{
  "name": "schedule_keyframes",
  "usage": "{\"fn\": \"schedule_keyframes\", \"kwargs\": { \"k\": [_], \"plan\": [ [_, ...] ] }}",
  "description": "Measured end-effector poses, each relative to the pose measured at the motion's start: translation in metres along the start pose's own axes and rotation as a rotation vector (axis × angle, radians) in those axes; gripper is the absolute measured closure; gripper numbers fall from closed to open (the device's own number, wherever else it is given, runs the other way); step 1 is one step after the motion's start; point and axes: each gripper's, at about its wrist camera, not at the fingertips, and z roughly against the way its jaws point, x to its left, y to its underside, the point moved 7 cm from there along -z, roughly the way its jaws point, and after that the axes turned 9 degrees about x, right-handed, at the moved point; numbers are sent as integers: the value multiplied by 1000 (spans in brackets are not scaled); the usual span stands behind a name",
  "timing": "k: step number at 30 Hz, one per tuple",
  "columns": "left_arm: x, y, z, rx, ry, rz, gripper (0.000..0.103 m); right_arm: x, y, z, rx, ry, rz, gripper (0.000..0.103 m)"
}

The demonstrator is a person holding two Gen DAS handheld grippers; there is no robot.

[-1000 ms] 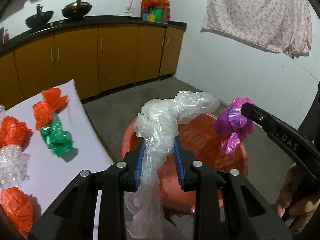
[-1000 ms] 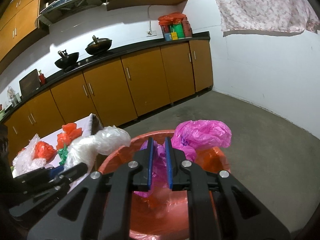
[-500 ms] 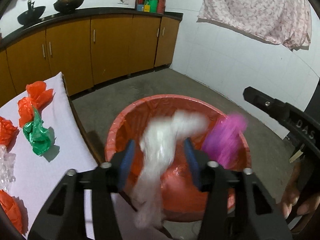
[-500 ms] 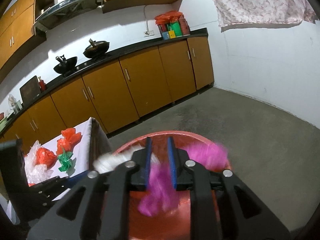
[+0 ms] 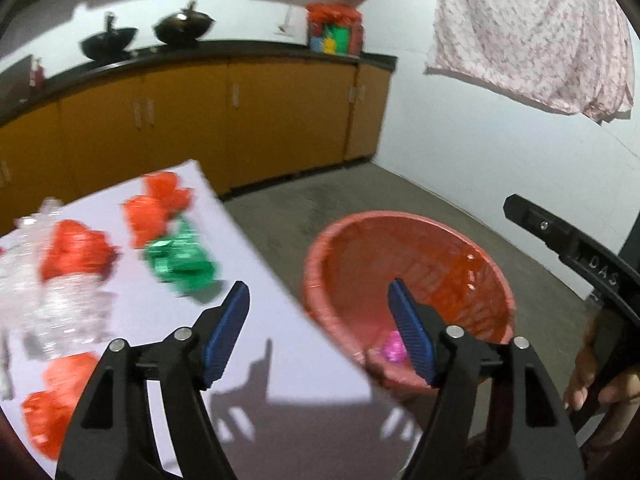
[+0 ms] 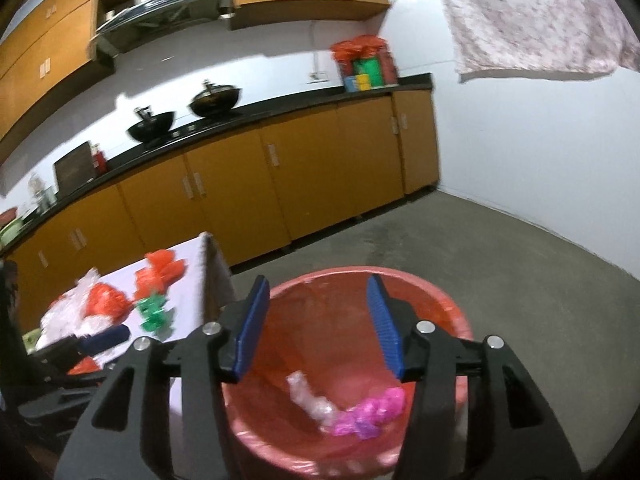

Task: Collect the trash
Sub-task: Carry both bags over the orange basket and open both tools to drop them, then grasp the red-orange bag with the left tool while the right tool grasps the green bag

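Observation:
A red bin (image 5: 460, 264) (image 6: 452, 308) stands on the floor beside a white table (image 5: 280, 344). A clear plastic bag (image 6: 308, 396) and a pink bag (image 6: 372, 408) lie in its bottom; a bit of the pink bag (image 5: 394, 350) shows in the left wrist view. My left gripper (image 5: 320, 312) is open and empty over the table's edge and the bin's rim. My right gripper (image 6: 316, 312) is open and empty above the bin. On the table lie orange bags (image 5: 160, 208), a green bag (image 5: 180, 260) and clear plastic (image 5: 68, 312).
Orange kitchen cabinets (image 6: 280, 168) with a black counter, woks and a packed container line the far wall. A patterned cloth (image 5: 532, 32) hangs on the white wall at right. Grey floor (image 6: 520, 264) surrounds the bin. The right gripper's body (image 5: 580, 260) shows at the right.
Both grippers opened and let go of their bags. The clear bag and the pink bag fell into the red bin. The left gripper has swung left toward the table.

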Motion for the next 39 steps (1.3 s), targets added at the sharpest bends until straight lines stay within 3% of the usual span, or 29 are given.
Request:
{"fn": "schedule_keyframes", "kwargs": {
  "k": [3, 7, 12, 17, 23, 29, 33, 39],
  "plan": [
    [26, 8, 20, -31, -71, 20, 23, 27, 6, -1, 12, -49, 28, 45],
    [76, 27, 53, -77, -220, 46, 13, 65, 16, -4, 34, -103, 73, 41],
    [124, 50, 62, -45, -340, 67, 8, 99, 30, -8, 68, -150, 100, 40],
    [149, 71, 46, 24, -336, 126, 8, 124, 42, -13, 98, -171, 119, 37],
    [145, 75, 29, 36, -285, 159, 5, 138, 50, -20, 126, -173, 138, 37],
    [145, 76, 7, 92, -330, 150, 5, 140, 53, -25, 144, -166, 140, 37],
    [151, 83, 2, 114, -313, 178, 25, 138, 54, -28, 151, -165, 130, 37],
    [157, 84, 17, 68, -282, 198, 55, 143, 54, -31, 161, -180, 132, 37]
  ]
}}
